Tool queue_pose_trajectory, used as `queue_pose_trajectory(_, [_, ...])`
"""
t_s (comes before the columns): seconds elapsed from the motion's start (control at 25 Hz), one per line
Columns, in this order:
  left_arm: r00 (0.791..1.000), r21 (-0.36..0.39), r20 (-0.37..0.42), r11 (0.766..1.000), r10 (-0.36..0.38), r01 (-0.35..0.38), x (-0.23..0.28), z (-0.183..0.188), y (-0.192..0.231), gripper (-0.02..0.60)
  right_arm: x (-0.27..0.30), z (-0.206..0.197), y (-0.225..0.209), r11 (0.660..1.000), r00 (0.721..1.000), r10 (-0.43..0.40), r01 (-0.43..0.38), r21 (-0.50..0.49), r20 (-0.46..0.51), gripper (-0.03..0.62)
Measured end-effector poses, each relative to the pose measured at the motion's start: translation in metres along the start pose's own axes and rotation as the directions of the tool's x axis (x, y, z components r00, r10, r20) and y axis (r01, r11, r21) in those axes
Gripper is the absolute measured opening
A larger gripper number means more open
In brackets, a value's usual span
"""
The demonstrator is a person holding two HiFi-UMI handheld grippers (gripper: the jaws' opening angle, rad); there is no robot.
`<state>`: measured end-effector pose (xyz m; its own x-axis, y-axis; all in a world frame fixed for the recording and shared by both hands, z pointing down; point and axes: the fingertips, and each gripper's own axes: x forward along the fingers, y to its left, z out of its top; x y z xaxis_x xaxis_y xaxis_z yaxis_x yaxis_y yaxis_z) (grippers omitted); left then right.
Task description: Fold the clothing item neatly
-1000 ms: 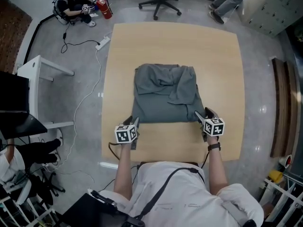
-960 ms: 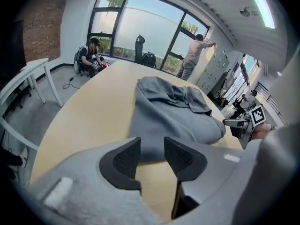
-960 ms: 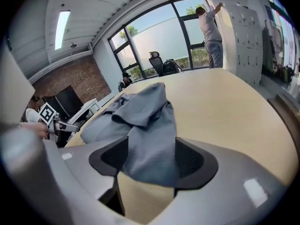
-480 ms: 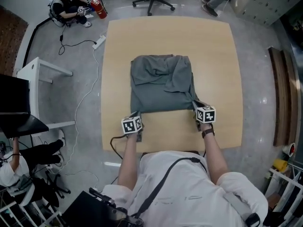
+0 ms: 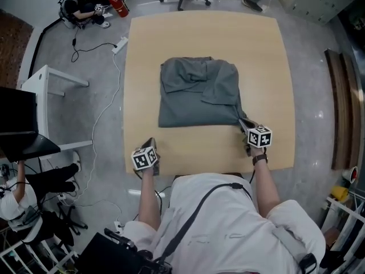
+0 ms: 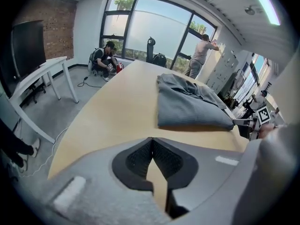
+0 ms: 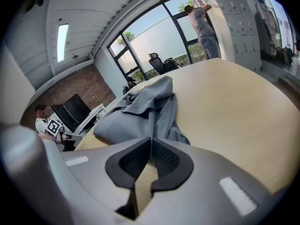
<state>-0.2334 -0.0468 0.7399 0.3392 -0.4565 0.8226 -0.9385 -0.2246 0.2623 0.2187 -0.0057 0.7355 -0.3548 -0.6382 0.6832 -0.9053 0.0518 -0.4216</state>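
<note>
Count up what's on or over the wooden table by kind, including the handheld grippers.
Grey garment: 1
Grippers: 2, the left gripper and the right gripper
Total: 3

Daylight floods through the tall windows, which blow out to near white, and a ceiling strip light adds to it — the room is bright and even. On the bench only a thin soft shadow lies under the garment. The head view is sharp. Both gripper views bulge fisheye-fashion with black corners; the left gripper and right gripper sit blurred by the lens.
</note>
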Motion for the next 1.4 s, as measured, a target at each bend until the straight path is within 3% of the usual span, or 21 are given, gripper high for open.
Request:
queue_pose_trajectory(0.08, [0.999,0.013,0.023,1.000,-0.023,0.023,0.006,0.008,-0.009,0.017,-0.005,0.004,-0.015,0.997,0.997,-0.075,0.074,0.033,0.034,-0.001])
queue_pose_trajectory(0.16, [0.997,0.019,0.048,0.998,-0.063,0.063,0.020,0.023,-0.024,0.103,-0.013,0.011,-0.030,0.987,0.986,-0.150,0.145,0.064,0.073,0.003])
queue_pose_trajectory(0.24, [0.995,0.037,0.048,0.996,-0.087,0.085,0.037,0.036,-0.036,0.146,-0.016,0.013,-0.031,0.988,0.986,-0.147,0.143,0.063,0.080,0.076])
queue_pose_trajectory(0.36, [0.996,0.035,0.013,0.996,-0.088,0.087,0.063,0.043,-0.043,0.152,-0.008,0.002,-0.025,0.993,0.993,-0.118,0.118,-0.012,0.009,0.192])
queue_pose_trajectory(0.4, [0.995,0.017,0.000,0.995,-0.095,0.095,0.071,0.041,-0.045,0.150,-0.004,-0.004,-0.026,0.992,0.992,-0.124,0.123,-0.034,-0.014,0.201])
queue_pose_trajectory(0.44, [0.995,0.002,-0.011,0.995,-0.102,0.102,0.077,0.039,-0.047,0.133,-0.001,-0.008,-0.029,0.990,0.990,-0.137,0.136,-0.048,-0.032,0.197])
queue_pose_trajectory(0.48, [0.994,-0.005,-0.016,0.994,-0.106,0.106,0.080,0.037,-0.049,0.052,0.002,-0.011,-0.033,0.987,0.987,-0.155,0.152,-0.055,-0.042,0.166])
queue_pose_trajectory(0.52, [0.994,-0.004,-0.017,0.994,-0.107,0.107,0.080,0.037,-0.051,0.040,0.003,-0.011,-0.038,0.984,0.985,-0.169,0.167,-0.054,-0.045,0.076])
queue_pose_trajectory(0.6, [0.993,0.001,-0.003,0.993,-0.117,0.117,0.074,0.040,-0.052,0.031,-0.002,-0.007,-0.048,0.983,0.983,-0.181,0.181,-0.016,-0.028,0.033])
queue_pose_trajectory(0.76, [0.982,0.006,0.041,0.983,-0.184,0.184,0.046,0.042,-0.047,0.023,-0.025,0.000,-0.059,0.985,0.986,-0.160,0.157,0.072,0.038,0.028])
queue_pose_trajectory(0.88, [0.982,0.040,0.021,0.981,-0.190,0.189,0.031,0.028,-0.042,0.023,-0.032,-0.011,-0.050,0.990,0.991,-0.134,0.133,0.038,0.021,0.028])
queue_pose_trajectory(1.24, [0.981,-0.046,-0.023,0.981,-0.191,0.190,0.020,-0.024,-0.022,0.025,-0.040,-0.061,-0.026,0.989,0.993,-0.116,0.116,0.087,-0.014,0.028])
queue_pose_trajectory(1.4, [0.982,-0.008,-0.053,0.983,-0.183,0.183,0.009,-0.035,-0.021,0.023,-0.045,-0.072,-0.018,0.988,0.988,-0.148,0.150,0.039,-0.046,0.026])
